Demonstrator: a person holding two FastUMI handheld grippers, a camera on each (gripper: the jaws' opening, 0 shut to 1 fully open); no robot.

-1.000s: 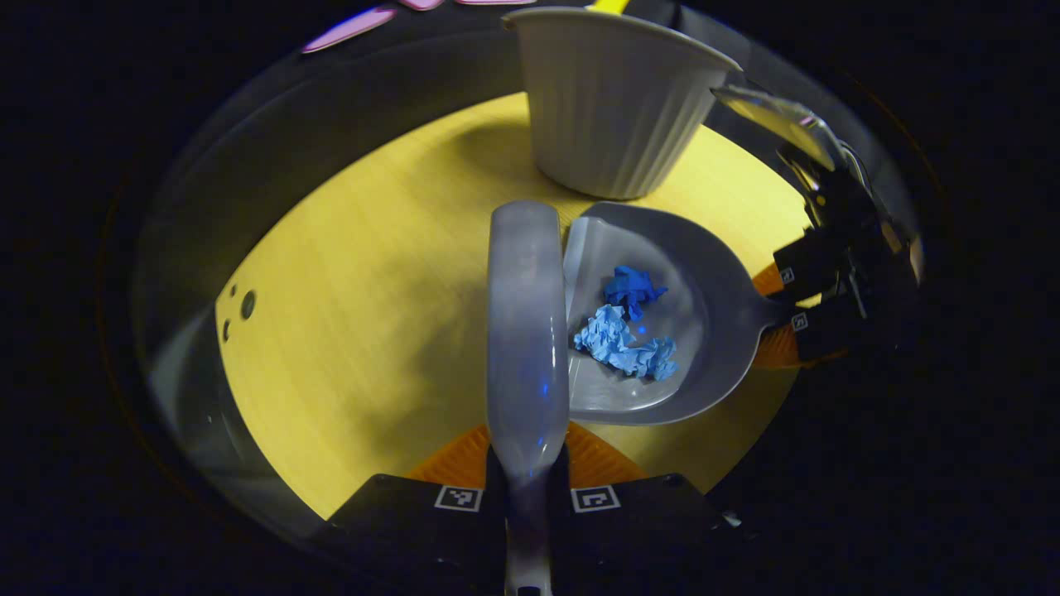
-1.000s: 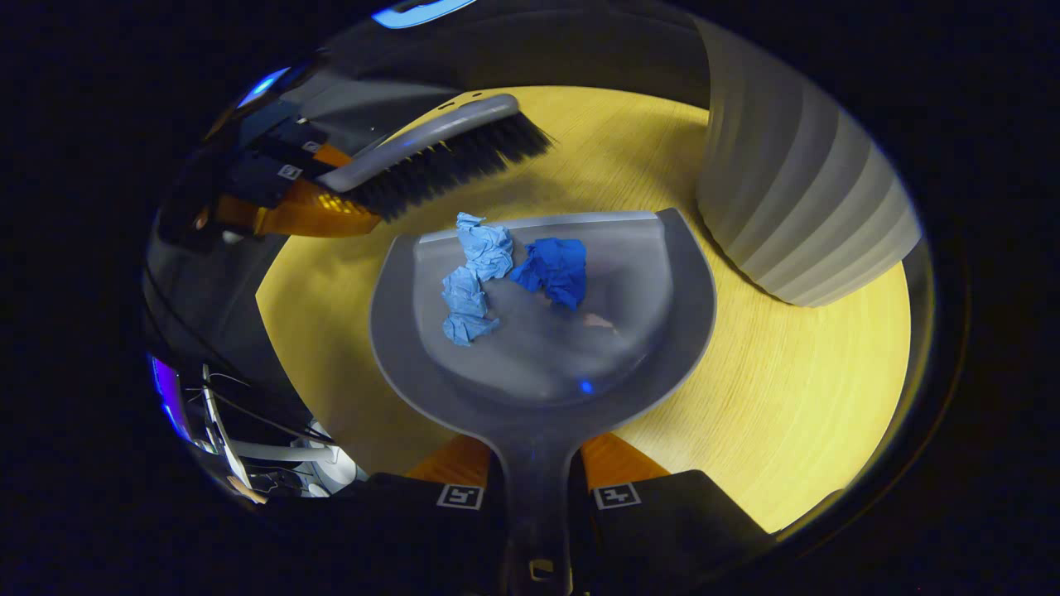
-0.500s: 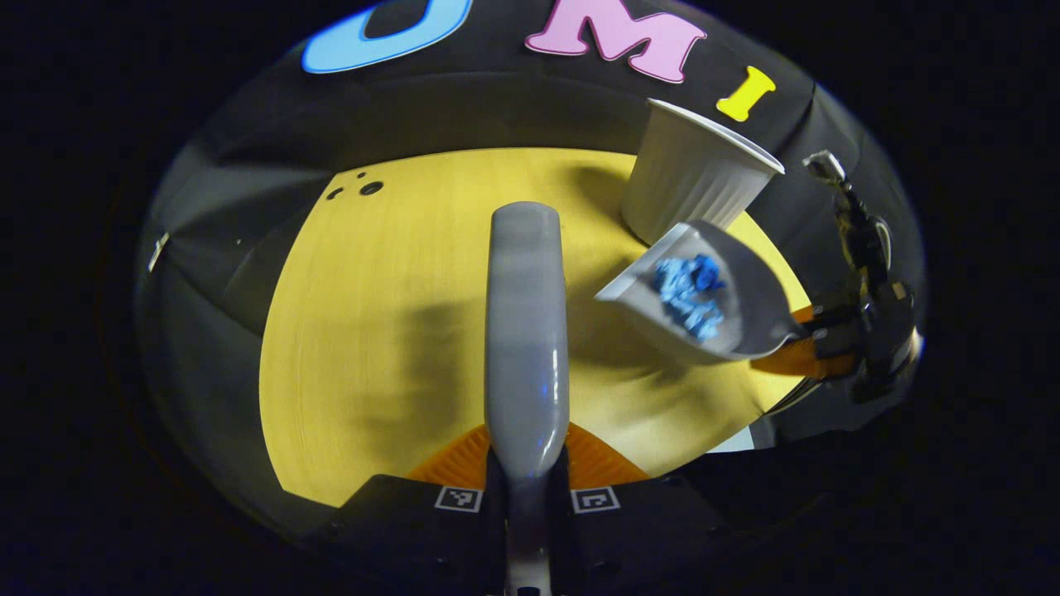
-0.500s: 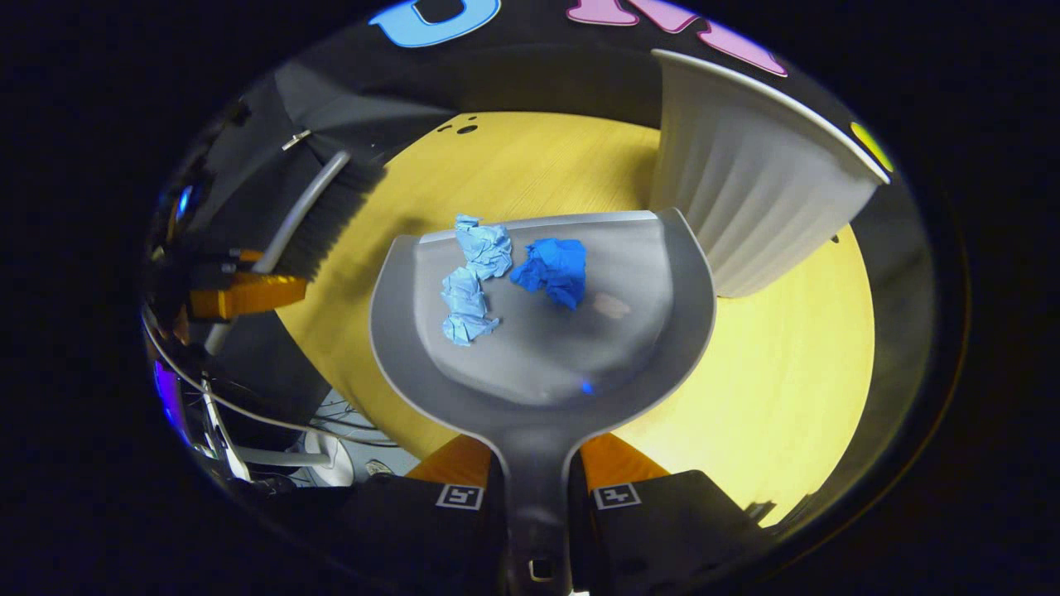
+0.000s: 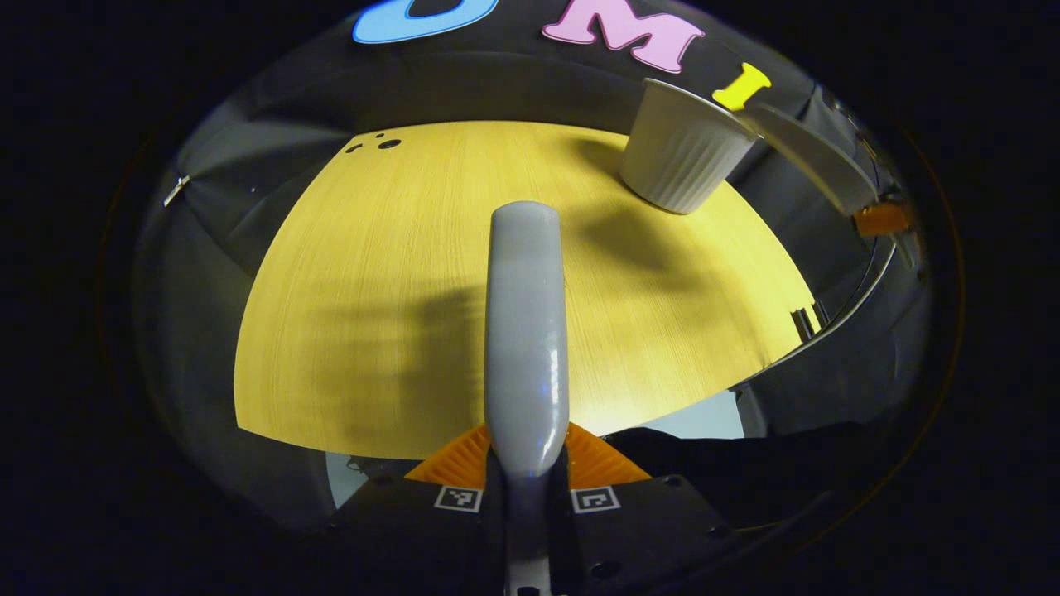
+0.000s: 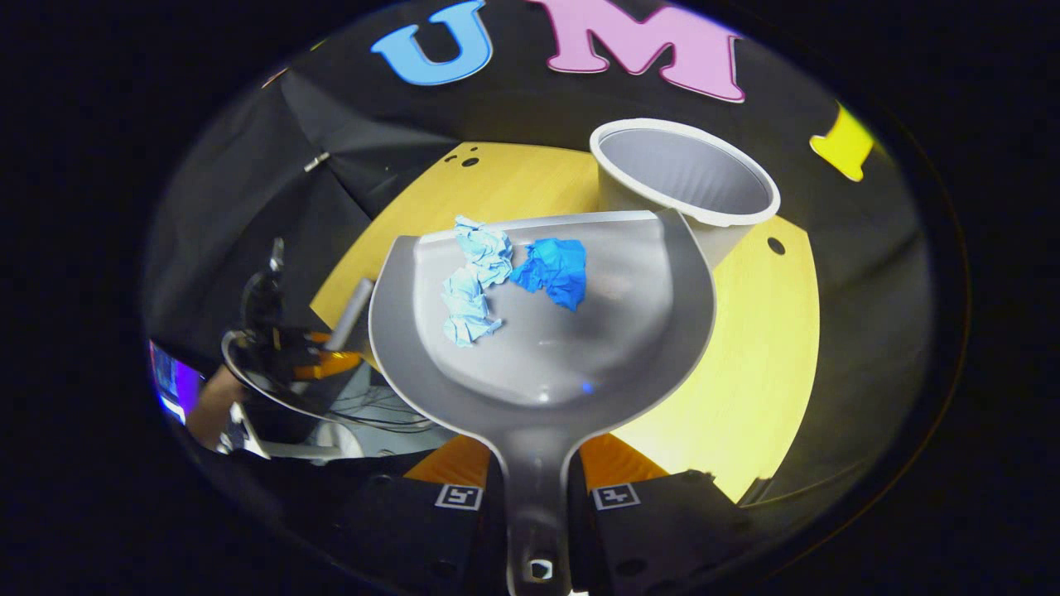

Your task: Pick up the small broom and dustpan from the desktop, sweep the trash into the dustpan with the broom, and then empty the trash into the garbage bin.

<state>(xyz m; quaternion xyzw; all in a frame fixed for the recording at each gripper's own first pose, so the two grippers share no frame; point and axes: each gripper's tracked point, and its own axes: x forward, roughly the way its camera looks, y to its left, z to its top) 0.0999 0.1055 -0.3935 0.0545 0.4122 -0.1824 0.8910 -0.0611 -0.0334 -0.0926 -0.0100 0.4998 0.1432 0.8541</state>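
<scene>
My right gripper (image 6: 537,465) is shut on the handle of the grey dustpan (image 6: 580,356), which hangs level in the air. In the pan lie a light blue paper wad (image 6: 470,285) and a dark blue paper wad (image 6: 553,269). The white ribbed garbage bin (image 6: 686,178) stands just beyond the pan's front right corner, its open mouth showing. My left gripper (image 5: 527,454) is shut on the grey small broom (image 5: 526,331), held over the table's near edge. In the left gripper view the dustpan (image 5: 807,157) shows edge-on beside the bin (image 5: 683,157).
The yellow wooden table (image 5: 373,290) has small holes at its far left corner (image 5: 377,146). In the right gripper view the left gripper (image 6: 327,362) and a hand (image 6: 211,406) are at the lower left, with cables below the table edge.
The dustpan rose off the table with both wads in it and now sits up by the bin's rim. The broom pulled back and away from the pan toward the table's near edge.
</scene>
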